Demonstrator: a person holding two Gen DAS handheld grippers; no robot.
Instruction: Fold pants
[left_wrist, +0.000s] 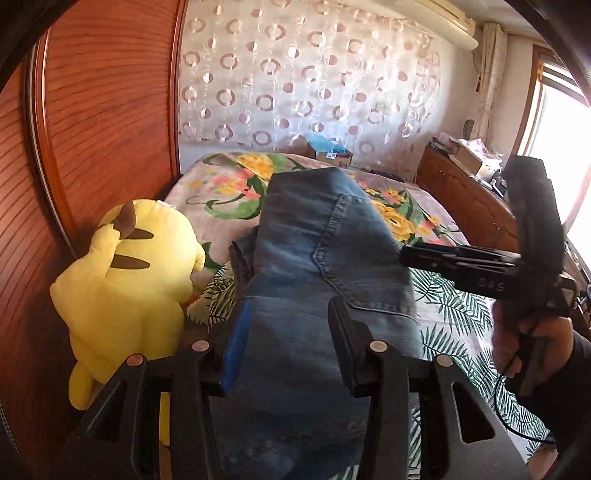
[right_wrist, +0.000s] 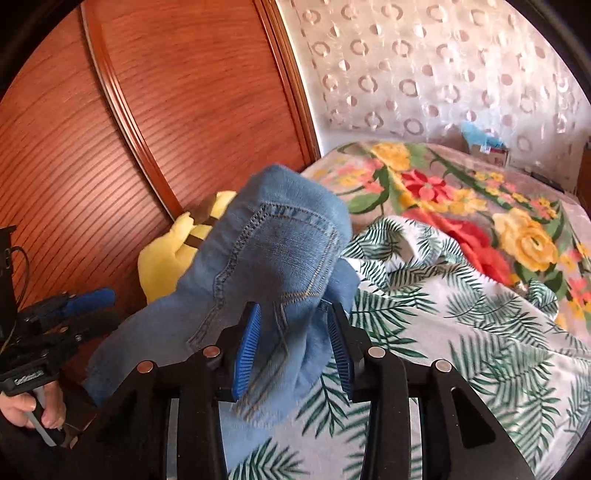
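Note:
Blue jeans (left_wrist: 314, 243) lie as a folded bundle on the bed, a back pocket facing up. In the left wrist view my left gripper (left_wrist: 291, 343) has the near end of the bundle filling the space between its fingers, shut on the denim. My right gripper (left_wrist: 404, 254), held by a hand (left_wrist: 532, 332), reaches the jeans' right edge. In the right wrist view the jeans (right_wrist: 273, 251) bulge up between the blue pads (right_wrist: 247, 347) of my right gripper (right_wrist: 293, 347), whose jaws stand apart around the loose fabric. My left gripper (right_wrist: 112, 308) meets the denim's left end.
A yellow plush toy (left_wrist: 129, 280) sits against the wooden headboard (left_wrist: 110, 110), just left of the jeans. The bed carries a floral blanket (right_wrist: 461, 192) and a palm-leaf sheet (right_wrist: 480, 332). A wooden cabinet (left_wrist: 472, 199) with clutter stands at the far right by the window.

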